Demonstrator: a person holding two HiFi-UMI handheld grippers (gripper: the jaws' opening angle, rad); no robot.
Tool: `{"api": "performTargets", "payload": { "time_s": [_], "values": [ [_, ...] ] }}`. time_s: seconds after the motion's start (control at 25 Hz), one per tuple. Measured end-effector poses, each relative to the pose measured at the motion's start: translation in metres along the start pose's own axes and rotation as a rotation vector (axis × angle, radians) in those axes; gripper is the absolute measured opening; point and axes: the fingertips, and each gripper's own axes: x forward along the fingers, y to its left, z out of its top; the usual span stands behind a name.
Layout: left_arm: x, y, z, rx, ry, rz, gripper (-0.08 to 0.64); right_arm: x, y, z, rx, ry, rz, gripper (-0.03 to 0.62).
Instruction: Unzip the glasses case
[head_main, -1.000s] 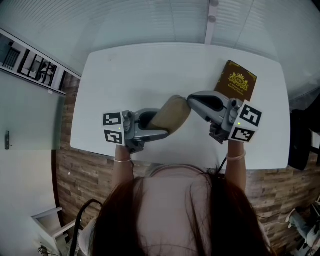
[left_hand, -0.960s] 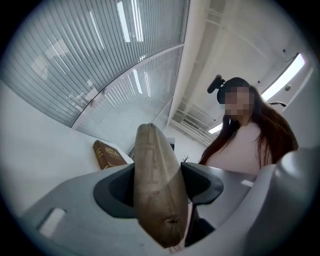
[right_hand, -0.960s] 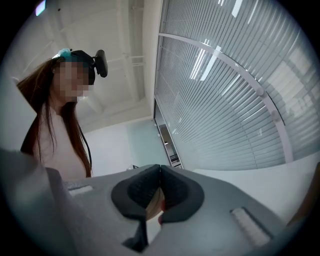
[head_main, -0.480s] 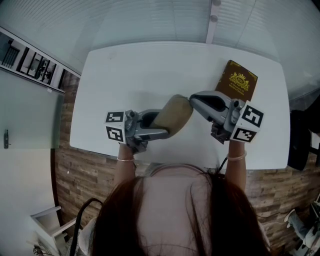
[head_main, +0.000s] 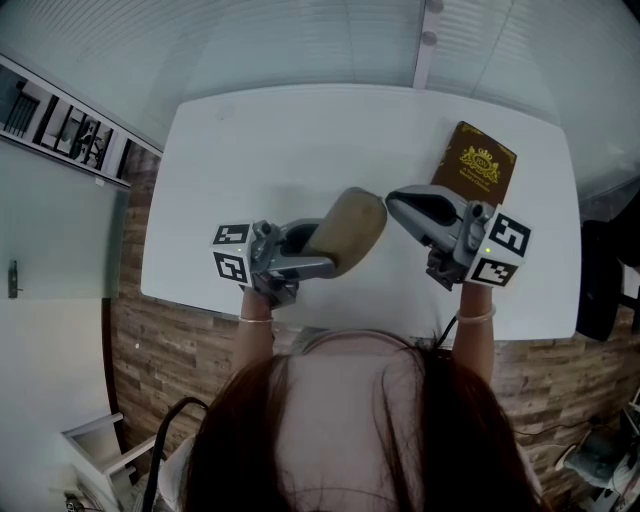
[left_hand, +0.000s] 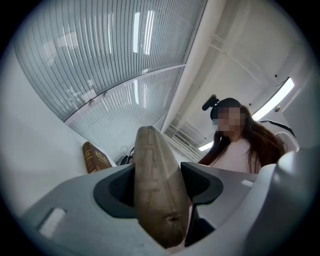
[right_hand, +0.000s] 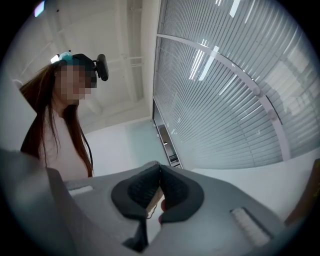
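Note:
A tan, soft glasses case (head_main: 347, 228) is held up above the white table (head_main: 290, 140). My left gripper (head_main: 305, 252) is shut on its near end, and the pads press both sides of the case (left_hand: 156, 190). The case's far end points up and to the right, close to the tips of my right gripper (head_main: 392, 198). In the right gripper view the right gripper (right_hand: 159, 170) has its pads together at the tip, and I see no case or zipper pull between them. No zipper is visible in any view.
A brown book (head_main: 476, 163) with a gold emblem lies on the table's far right, behind my right gripper; the left gripper view shows this book (left_hand: 95, 156) too. White blinds stand beyond the table. The person's head and hair fill the bottom of the head view.
My left gripper has turned a little with the case, so the case's far end has swung slightly up and to the right. The right gripper has kept its place, jaws together.

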Motion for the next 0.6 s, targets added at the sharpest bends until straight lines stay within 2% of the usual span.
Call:
{"api": "performTargets", "payload": {
  "time_s": [0.6],
  "values": [
    [-0.006,0.0,0.014,0.003,-0.098,-0.005,0.278,0.002,-0.003,0.001,0.026,-0.041,-0.023,0.003]
  ]
}}
